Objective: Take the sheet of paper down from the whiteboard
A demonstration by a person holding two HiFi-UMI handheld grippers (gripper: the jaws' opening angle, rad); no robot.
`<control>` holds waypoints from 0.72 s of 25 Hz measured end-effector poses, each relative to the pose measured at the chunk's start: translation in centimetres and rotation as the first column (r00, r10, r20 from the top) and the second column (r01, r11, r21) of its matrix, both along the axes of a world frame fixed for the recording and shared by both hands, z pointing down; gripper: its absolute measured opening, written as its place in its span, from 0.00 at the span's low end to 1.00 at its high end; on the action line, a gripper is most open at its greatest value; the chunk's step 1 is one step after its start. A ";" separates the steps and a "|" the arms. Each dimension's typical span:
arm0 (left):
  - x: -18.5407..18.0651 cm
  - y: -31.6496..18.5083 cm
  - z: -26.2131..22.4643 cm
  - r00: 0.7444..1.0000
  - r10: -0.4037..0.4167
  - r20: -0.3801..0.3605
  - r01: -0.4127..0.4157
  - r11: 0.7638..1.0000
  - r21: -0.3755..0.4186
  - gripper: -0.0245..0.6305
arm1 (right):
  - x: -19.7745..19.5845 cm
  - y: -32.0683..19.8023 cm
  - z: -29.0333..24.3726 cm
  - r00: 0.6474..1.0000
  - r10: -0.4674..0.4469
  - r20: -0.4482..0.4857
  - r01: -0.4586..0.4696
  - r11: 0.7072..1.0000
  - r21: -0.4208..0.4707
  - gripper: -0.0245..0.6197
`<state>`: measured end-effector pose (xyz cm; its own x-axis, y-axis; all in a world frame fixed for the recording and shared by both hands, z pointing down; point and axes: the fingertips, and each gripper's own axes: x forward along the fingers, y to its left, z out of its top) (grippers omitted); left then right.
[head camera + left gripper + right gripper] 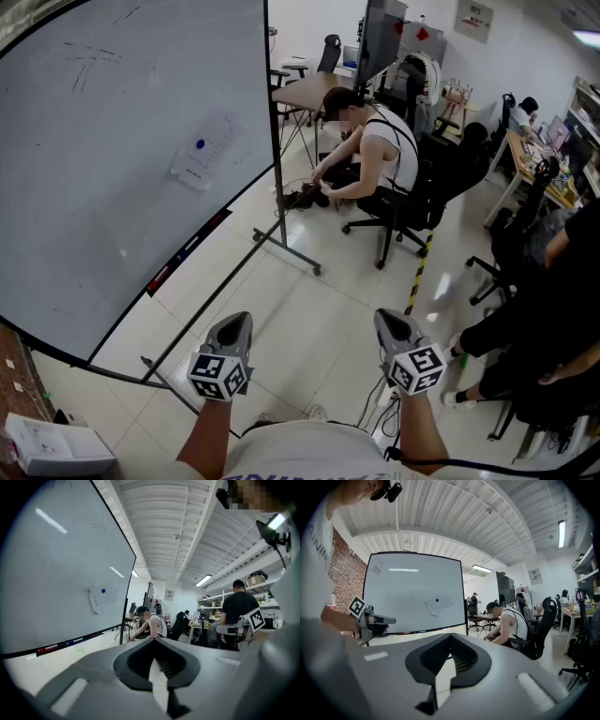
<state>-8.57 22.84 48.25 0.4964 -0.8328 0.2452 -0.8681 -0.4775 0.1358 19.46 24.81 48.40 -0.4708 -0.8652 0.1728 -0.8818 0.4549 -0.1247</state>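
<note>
The whiteboard (112,141) fills the left of the head view and is seen standing on a wheeled metal stand (281,246), with an office and a seated person (380,159) beyond its right edge. Nothing of the task is judged to be done so far. The left gripper (234,322) and the right gripper (394,321) are held low, close to the body of the person who carries them, over the pale floor (319,319) and well apart from the board. In each gripper's own view the two jaws are seen pressed together with nothing between them, so both tools are clenched and empty. The sheet of paper (204,161) is found on the right part of the board, about at middle height, lying flat against the surface and a little tilted. It is pinned near its upper edge by a small blue magnet (200,144). What is left is therefore judged to be the whole job: the board must be approached, one gripper must be opened and closed on an edge of the sheet, and the sheet must be freed from the magnet, perhaps while the magnet is steadied or lifted by the other gripper.
</note>
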 end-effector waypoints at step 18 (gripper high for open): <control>5.6 -11.8 0.9 0.999 0.008 -0.034 -0.006 0.999 0.045 0.04 | 5.2 -10.2 3.5 0.999 0.009 -0.040 -0.012 0.998 -0.057 0.05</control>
<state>-2.93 11.05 49.20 0.5095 -0.8390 0.1907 -0.8600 -0.4896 0.1439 24.69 14.58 51.89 -0.4535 -0.8582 0.2405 -0.8912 0.4389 -0.1146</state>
